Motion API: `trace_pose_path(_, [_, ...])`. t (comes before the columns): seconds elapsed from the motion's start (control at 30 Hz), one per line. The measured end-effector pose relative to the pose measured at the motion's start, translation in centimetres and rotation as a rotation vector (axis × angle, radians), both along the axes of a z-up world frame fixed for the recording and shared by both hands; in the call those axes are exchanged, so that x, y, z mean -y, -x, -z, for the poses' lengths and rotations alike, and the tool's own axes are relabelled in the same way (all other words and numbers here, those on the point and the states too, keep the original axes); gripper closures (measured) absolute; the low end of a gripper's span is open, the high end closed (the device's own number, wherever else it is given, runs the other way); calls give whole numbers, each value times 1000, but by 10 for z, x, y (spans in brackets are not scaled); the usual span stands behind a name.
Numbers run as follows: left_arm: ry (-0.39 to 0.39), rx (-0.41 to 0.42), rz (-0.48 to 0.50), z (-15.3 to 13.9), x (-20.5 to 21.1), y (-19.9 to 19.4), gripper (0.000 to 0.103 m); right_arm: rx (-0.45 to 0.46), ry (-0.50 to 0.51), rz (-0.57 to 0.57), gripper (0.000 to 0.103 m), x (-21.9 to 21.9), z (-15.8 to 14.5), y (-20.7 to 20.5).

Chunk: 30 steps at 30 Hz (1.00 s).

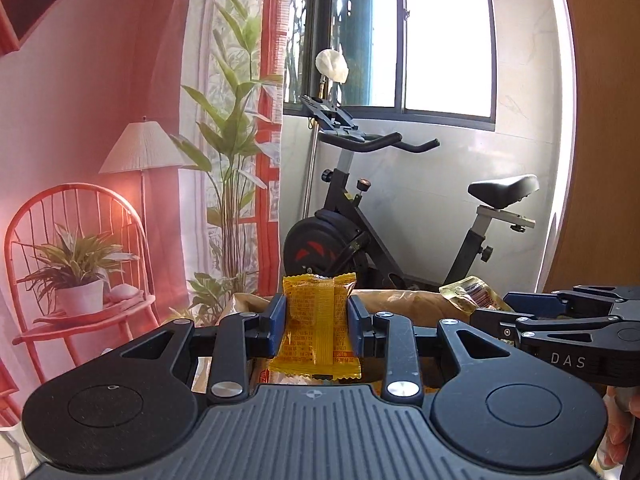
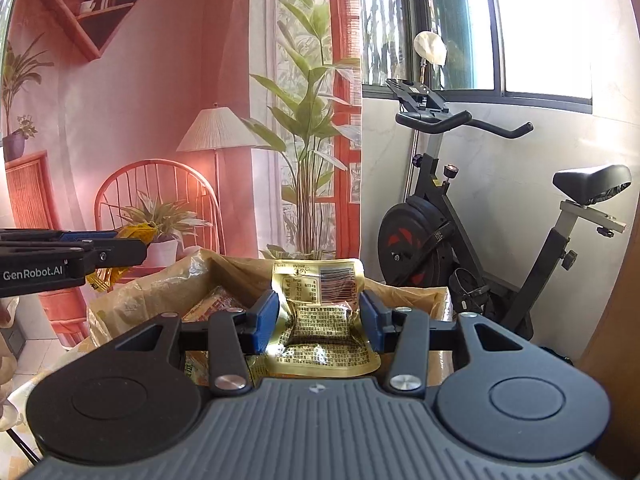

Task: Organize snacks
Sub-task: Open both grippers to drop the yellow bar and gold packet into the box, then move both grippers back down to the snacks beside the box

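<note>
Left gripper (image 1: 316,322): jaws clamped on yellow snack packet (image 1: 316,320), held upright between blue pads. Right gripper (image 2: 319,322): jaws clamped on gold snack pouch (image 2: 320,312), crumpled between pads. Both packets held above open brown bag (image 2: 160,292), more snacks seen inside. Exercise bike (image 2: 460,232) seen behind bag by window (image 1: 440,40); printed backdrop (image 1: 100,140) at left.

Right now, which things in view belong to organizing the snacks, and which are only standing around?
Belongs to the job:
- orange snack packet, held by left gripper
- gold snack pouch, held by right gripper
- cardboard box

Just standing around:
- exercise bike
- window
</note>
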State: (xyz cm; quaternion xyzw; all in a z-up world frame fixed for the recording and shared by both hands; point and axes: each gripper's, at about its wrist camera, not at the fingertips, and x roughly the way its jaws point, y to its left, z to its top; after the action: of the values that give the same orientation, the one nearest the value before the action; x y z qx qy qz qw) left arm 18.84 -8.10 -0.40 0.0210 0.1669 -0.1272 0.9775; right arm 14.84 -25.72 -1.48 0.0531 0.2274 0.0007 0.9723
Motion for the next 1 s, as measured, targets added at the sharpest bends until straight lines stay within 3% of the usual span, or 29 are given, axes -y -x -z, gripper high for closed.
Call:
trace_pose_path(0.3, [-52, -63, -22, 18, 12, -36, 68, -75, -21, 29, 55, 15, 24, -25])
trace_pose_path(0.37, [-67, -65, -35, 23, 14, -37, 64, -91, -13, 37, 52, 17, 27, -27])
trace_pose_path(0.53, [-50, -77, -33, 24, 11, -38, 35, -103, -9, 51, 44, 19, 28, -22])
trace_pose_path(0.63, [-45, -68, -35, 22, 8, -31, 26, -92, -31, 50, 33, 21, 24, -15])
trace_pose_path(0.7, [-34, -65, -31, 19, 5, -27, 20, -85, -28, 47, 32, 20, 22, -11])
trace_pose_path(1.0, [-19, -54, -33, 13, -13, 6, 16, -46, -37, 30, 29, 14, 12, 19])
